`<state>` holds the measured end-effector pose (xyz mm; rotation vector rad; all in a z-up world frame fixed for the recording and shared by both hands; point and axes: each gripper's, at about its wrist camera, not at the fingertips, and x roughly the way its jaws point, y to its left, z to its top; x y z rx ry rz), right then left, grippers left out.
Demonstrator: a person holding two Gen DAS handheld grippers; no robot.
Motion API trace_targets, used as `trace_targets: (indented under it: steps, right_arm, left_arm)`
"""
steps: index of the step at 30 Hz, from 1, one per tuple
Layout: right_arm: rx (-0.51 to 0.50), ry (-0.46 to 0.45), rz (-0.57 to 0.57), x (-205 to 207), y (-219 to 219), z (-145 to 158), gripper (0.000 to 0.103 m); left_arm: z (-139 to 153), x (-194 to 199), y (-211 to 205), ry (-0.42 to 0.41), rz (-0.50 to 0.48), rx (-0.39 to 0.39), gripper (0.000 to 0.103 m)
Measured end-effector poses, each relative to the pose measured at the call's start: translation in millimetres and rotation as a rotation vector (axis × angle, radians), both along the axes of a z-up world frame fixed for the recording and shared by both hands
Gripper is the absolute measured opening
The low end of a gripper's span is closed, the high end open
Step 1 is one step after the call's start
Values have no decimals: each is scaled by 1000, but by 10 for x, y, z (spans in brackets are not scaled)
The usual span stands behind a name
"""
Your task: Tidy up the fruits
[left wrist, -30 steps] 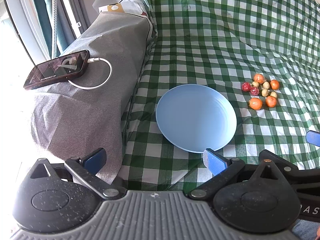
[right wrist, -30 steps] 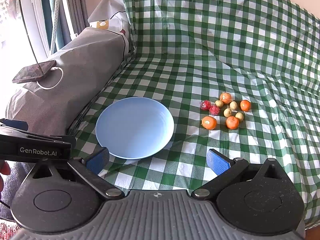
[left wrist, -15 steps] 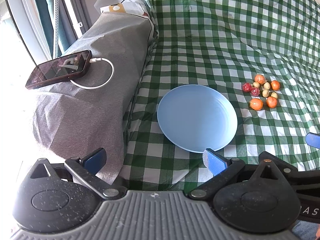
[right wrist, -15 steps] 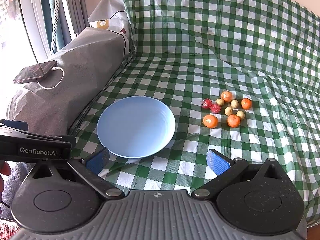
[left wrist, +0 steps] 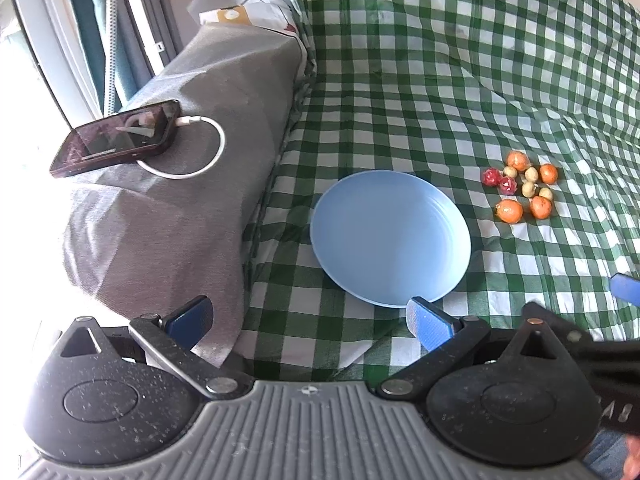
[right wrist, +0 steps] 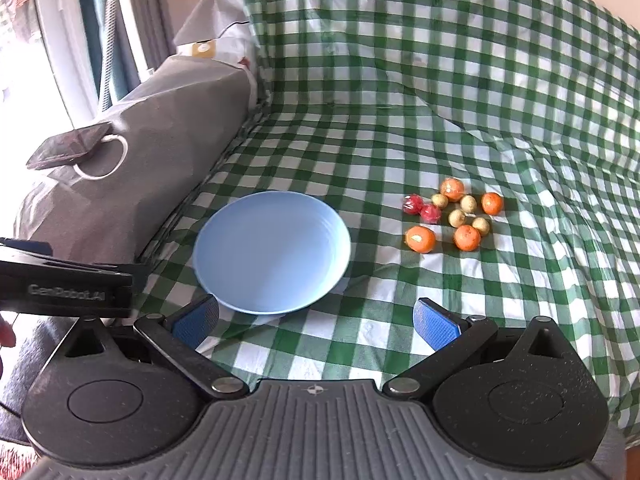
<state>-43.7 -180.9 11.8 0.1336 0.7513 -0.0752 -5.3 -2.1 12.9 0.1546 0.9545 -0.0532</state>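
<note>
An empty light-blue plate [left wrist: 390,236] [right wrist: 272,254] lies on the green checked cloth. To its right sits a cluster of small fruits [left wrist: 522,188] [right wrist: 454,216]: several orange ones, several pale yellow ones and two red ones. My left gripper [left wrist: 308,318] stands open just short of the plate's near-left edge, with nothing between its fingers. Open and empty too, my right gripper [right wrist: 316,320] hovers near the plate's front rim, well short of the fruits. The left gripper's body [right wrist: 64,290] shows at the left of the right wrist view.
A grey-covered armrest [left wrist: 176,168] rises left of the plate, with a dark phone [left wrist: 116,138] and its white cable [left wrist: 200,148] on top. The checked cloth [right wrist: 440,80] climbs the backrest behind. A window and curtains [left wrist: 92,20] stand at far left.
Both views have shifted slightly: the plate and fruits sit a little further right and higher in the right wrist view. Nothing was grasped; both grippers stay open.
</note>
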Motion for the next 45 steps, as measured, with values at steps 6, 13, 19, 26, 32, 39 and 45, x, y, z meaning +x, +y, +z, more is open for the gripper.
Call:
trace_targets:
  steps: [6,13,19,26,32,39,45]
  right_arm:
    - [2,-38,-170,34,-540,-177,102]
    - [-56,-13,-333,401,-1418,-739,102]
    - [-59,34,-300,971,-1912,-1288,102]
    - [-37,16,-239,1553,-1989,-1681,76]
    - [-108,-14,-309,1394,-2003,-1631,38]
    - [-110,-27,-420,1030,-2325,-1770,51]
    - [-119,-42,-397,1040,-2254,-1768,37]
  left_arm:
    - [-86,198,-400,43,-100,3,103]
    - [-282,723,-1289,99,-254,-37,103]
    - [-697,1334,-2028,111,-398,63,103]
    - [-1151,1772,-2276,180,-421,102,103]
    - [-1365,1926,-2372,261,-416,-10,103]
    - [-1530,1912,-2533,302,-427,-50,56]
    - [-1365,1681,-2573,206,-489,-41,41]
